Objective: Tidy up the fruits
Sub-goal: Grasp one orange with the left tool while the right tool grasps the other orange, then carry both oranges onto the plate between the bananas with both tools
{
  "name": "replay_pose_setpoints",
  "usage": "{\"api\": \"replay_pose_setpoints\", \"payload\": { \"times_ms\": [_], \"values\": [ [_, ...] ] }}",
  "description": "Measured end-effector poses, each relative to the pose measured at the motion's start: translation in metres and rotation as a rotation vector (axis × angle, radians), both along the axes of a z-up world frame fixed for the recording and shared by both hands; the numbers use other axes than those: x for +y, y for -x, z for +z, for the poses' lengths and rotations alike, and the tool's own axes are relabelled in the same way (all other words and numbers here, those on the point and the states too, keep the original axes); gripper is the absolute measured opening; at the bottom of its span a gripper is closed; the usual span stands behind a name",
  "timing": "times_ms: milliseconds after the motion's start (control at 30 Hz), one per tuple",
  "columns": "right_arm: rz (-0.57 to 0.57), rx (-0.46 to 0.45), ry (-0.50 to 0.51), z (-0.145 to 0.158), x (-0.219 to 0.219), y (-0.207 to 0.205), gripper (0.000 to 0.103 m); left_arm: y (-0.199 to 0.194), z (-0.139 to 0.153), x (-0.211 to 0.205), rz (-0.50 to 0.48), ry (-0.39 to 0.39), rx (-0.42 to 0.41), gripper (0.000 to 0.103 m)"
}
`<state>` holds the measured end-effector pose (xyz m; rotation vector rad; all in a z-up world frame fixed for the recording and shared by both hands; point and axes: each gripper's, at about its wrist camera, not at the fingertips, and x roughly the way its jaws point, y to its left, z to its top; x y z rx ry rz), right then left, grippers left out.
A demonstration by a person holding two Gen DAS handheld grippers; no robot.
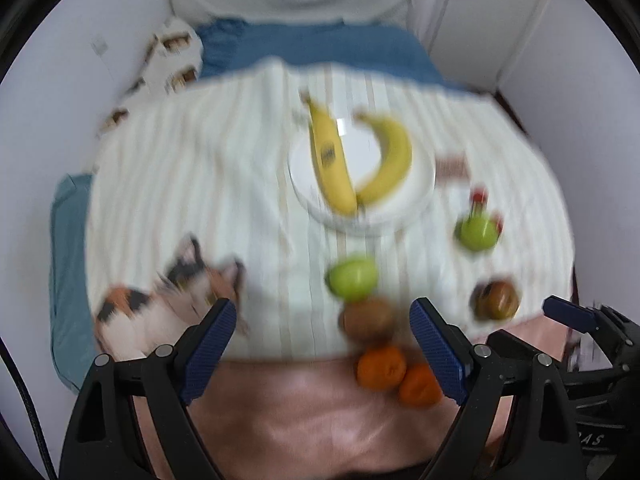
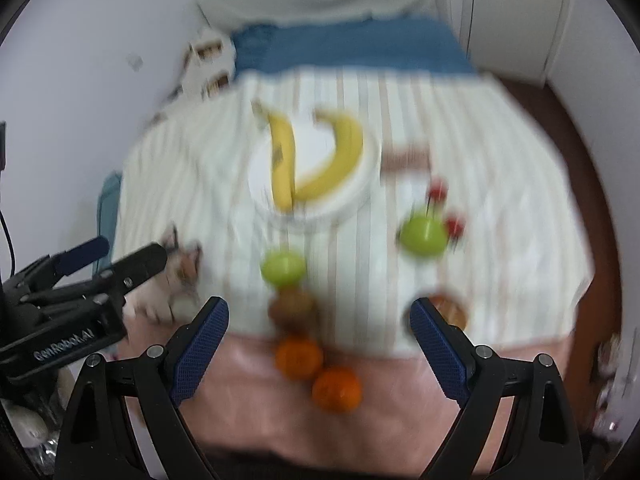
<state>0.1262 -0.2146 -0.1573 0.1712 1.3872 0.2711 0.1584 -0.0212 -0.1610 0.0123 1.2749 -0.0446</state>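
Left wrist view
- Carrying surface: a bed spread with a striped cloth (image 1: 200,168), a pink sheet (image 1: 288,400) showing along its near edge
- Plate (image 1: 420,184): white, toward the far edge of the cloth, likely the sorting spot since it already bears two fruits
- Bananas: one banana (image 1: 332,164) straight, a second banana (image 1: 390,160) curved, tips meeting at the plate's near rim
- Loose fruit: a green apple (image 1: 352,278) near the cloth's middle, a kiwi (image 1: 366,318) just beside it, two oranges (image 1: 380,366) touching on the pink sheet at the near edge, another green apple (image 1: 476,232) and a brownish fruit (image 1: 496,300) toward the right edge
- Cat print (image 1: 176,300): a pattern near the left near corner, not a task thing
- Left hand-held gripper (image 1: 322,344): fingers spread wide, nothing between them, hovering over the near edge; the picture is blurred

Right wrist view
- Right hand-held gripper (image 2: 320,344): spread wide and empty, tilted steeply down, the kiwi (image 2: 292,308) and oranges (image 2: 298,358) lying between its fingers' lines but below, untouched
- Neighbour: the left hand-held gripper (image 2: 116,256) shows at the left edge, apart from all fruit
- Cherries (image 2: 438,194): small red fruit just beside the right apple (image 2: 422,236)
- Judgement: both grippers seem readied open for a first pick, with the near-edge fruit closest
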Motion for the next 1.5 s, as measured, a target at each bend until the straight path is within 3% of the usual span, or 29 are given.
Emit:
{"api": "replay_pose_setpoints", "payload": {
  "times_ms": [167, 267, 433, 500, 567, 767, 967, 1033, 1067, 1100, 1267, 1500],
  "values": [
    [0.026, 0.161, -0.024, -0.084, -0.003, 0.031, 0.076, 0.023, -0.094, -0.003, -0.025, -0.013, 0.228, 0.089],
    [0.06, 0.22, -0.006, -0.128, 0.005, 0.048, 0.076, 0.031, -0.124, 0.003, -0.003, -0.014, 0.301, 0.089],
    [0.072, 0.262, 0.028, -0.179, 0.019, 0.06, 0.075, 0.036, -0.143, 0.006, 0.012, -0.005, 0.338, 0.089],
    [0.092, 0.235, 0.051, -0.183, 0.025, 0.063, 0.075, 0.036, -0.144, 0.002, 0.006, -0.002, 0.333, 0.089],
    [0.095, 0.203, 0.089, -0.181, 0.025, 0.07, 0.066, 0.034, -0.143, -0.004, -0.001, 0.015, 0.33, 0.089],
    [0.044, 0.166, 0.105, -0.165, -0.007, 0.086, 0.065, 0.027, -0.144, -0.038, -0.07, 0.089, 0.348, 0.089],
    [-0.001, 0.179, 0.108, -0.163, -0.035, 0.097, 0.065, 0.021, -0.176, -0.091, -0.176, 0.083, 0.43, 0.088],
    [-0.001, 0.177, 0.112, -0.164, -0.038, 0.099, 0.066, 0.021, -0.184, -0.103, -0.205, 0.032, 0.407, 0.08],
    [0.001, 0.175, 0.118, -0.165, -0.038, 0.1, 0.066, 0.022, -0.189, -0.107, -0.221, -0.007, 0.386, 0.061],
    [0.003, 0.171, 0.123, -0.166, -0.037, 0.102, 0.066, 0.022, -0.192, -0.11, -0.236, -0.027, 0.379, 0.062],
    [0.0, 0.174, 0.113, -0.169, -0.037, 0.105, 0.066, 0.033, -0.185, -0.104, -0.246, -0.045, 0.351, 0.061],
    [0.017, 0.224, 0.021, -0.177, -0.022, 0.099, 0.066, 0.068, -0.17, -0.049, -0.155, -0.064, 0.371, 0.061]
  ]
}}
